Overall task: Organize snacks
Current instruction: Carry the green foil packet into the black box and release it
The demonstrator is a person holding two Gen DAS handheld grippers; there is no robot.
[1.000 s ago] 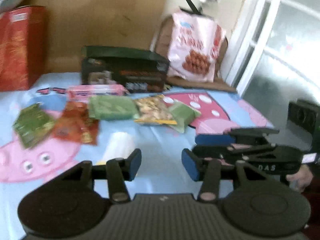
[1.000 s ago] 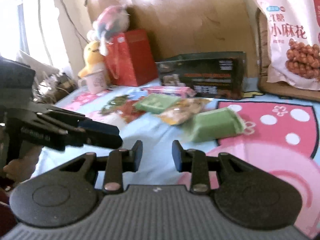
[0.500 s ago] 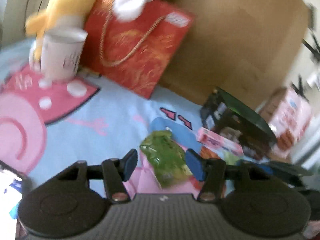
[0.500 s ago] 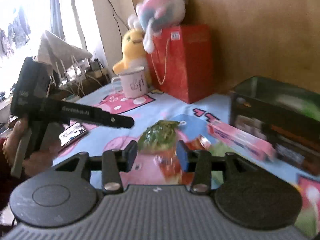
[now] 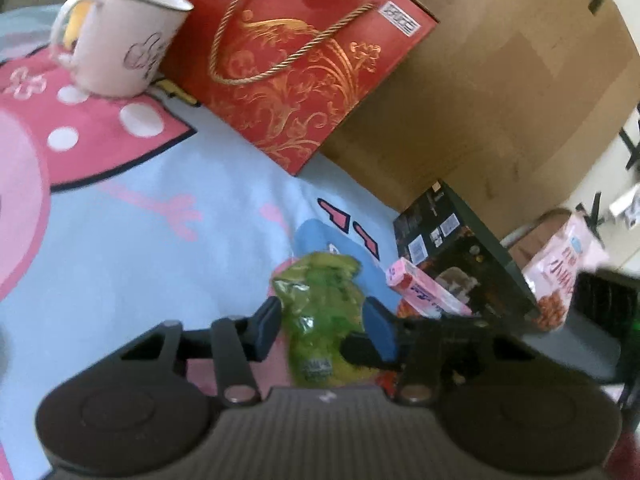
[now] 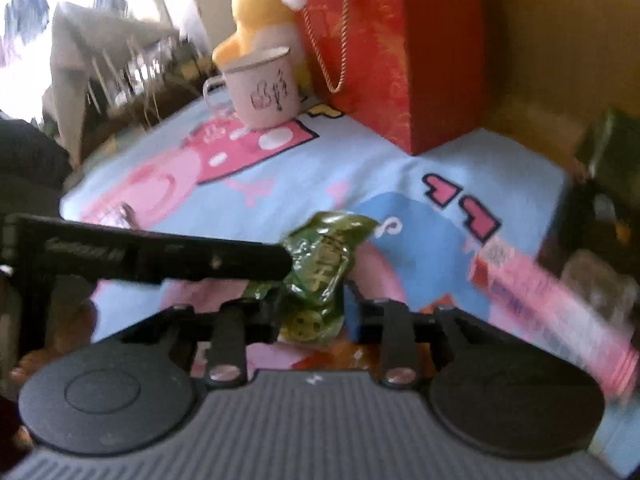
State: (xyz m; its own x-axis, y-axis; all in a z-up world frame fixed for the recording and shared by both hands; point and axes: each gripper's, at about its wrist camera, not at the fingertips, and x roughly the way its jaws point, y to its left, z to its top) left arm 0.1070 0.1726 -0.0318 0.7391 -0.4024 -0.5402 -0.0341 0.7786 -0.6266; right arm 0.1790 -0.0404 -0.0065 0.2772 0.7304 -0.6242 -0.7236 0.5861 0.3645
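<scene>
A green snack packet (image 5: 322,312) lies on the blue cartoon cloth, also seen in the right wrist view (image 6: 324,268). My left gripper (image 5: 320,330) is open with its fingers on either side of the packet. My right gripper (image 6: 312,316) is open too, straddling the near end of the same packet. The left gripper's arm (image 6: 160,256) reaches in from the left in the right wrist view, its tip at the packet. A pink snack box (image 5: 424,292) lies just right of the packet, in front of a dark box (image 5: 464,256).
A red gift bag (image 5: 304,68) and a white mug (image 5: 124,40) stand at the back, with a yellow plush toy (image 6: 260,8) behind the mug. A large pink snack bag (image 5: 560,264) leans at the far right. Cardboard (image 5: 500,92) backs the scene.
Both grippers have swung left from the row of snacks and closed in on the green packet, which now sits between both pairs of fingers.
</scene>
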